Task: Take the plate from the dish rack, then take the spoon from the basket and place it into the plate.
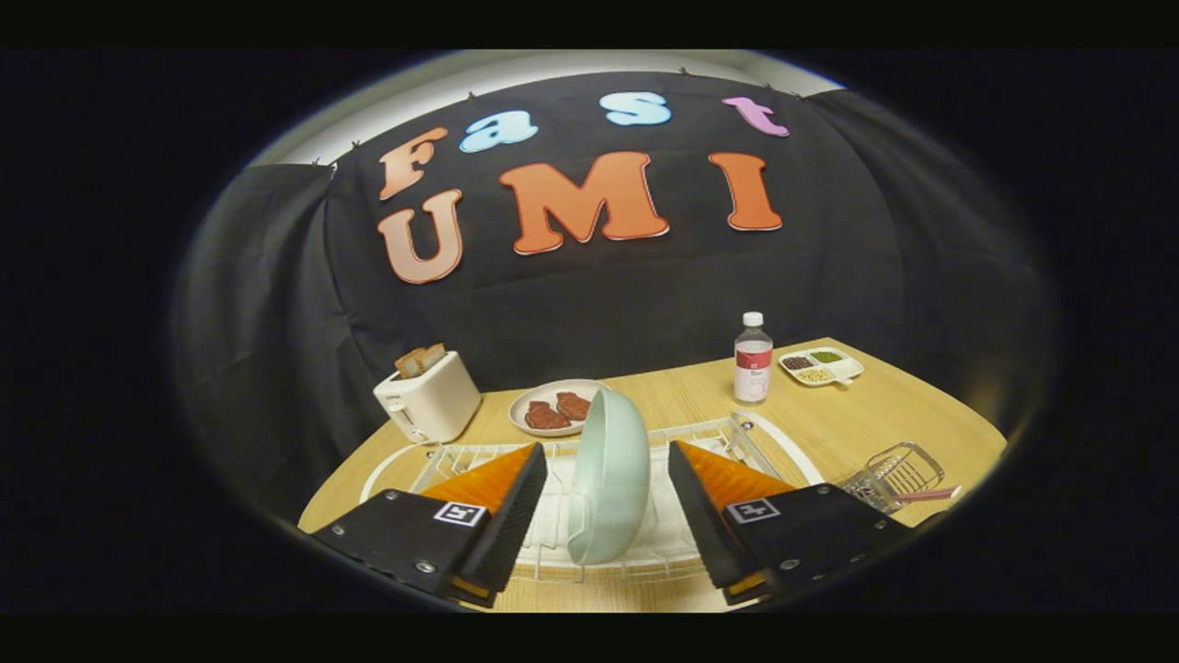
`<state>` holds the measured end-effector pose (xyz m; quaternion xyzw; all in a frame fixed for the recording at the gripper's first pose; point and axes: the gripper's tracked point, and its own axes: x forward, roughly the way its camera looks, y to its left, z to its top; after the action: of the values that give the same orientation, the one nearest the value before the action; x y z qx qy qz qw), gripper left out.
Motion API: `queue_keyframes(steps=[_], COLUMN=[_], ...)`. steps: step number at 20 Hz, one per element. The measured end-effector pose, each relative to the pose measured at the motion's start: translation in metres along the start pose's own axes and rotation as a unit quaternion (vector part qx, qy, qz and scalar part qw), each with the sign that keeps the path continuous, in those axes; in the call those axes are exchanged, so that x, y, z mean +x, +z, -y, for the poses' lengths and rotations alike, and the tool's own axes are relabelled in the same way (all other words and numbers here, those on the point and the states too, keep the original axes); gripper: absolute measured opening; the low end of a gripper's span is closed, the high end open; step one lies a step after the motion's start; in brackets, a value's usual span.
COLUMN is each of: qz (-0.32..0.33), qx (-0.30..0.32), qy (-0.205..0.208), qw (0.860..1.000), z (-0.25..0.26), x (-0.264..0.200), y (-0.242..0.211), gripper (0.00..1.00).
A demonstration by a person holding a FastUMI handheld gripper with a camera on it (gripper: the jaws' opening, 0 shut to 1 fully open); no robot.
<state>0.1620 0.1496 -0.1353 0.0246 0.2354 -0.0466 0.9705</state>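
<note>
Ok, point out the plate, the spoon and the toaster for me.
plate (608,474): gripper view, on its pale green back, between the open fingers.
spoon (926,494): gripper view, on its pink handle sticking out of the basket.
toaster (433,401): gripper view, on its white side.

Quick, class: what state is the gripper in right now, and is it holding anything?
Gripper: open, fingers either side of the upright plate in the rack, not pressing it; holding nothing.
</note>
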Motion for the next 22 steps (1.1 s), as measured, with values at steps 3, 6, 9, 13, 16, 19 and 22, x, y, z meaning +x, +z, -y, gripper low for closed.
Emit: queue_keyframes(steps=[3, 6, 9, 13, 16, 19, 22], qz=[-0.029, -0.052, -0.069, -0.063, -0.065, -0.056, -0.045], qx=[-0.016, -0.009, -0.023, -0.040, -0.059, -0.066, -0.083], qy=[-0.020, -0.054, -0.086, -0.112, -0.129, -0.132, -0.135], qw=[0.999, 0.997, 0.994, 0.991, 0.988, 0.987, 0.986], z=[0.000, 0.009, 0.018, 0.022, 0.026, 0.025, 0.020], x=[0.011, 0.018, 0.016, 0.014, 0.010, 0.008, 0.006], y=[-0.007, -0.013, -0.015, -0.011, -0.008, 0.001, 0.008], gripper=[0.62, 0.38, 0.29, 0.21, 0.19, 0.17, 0.16])
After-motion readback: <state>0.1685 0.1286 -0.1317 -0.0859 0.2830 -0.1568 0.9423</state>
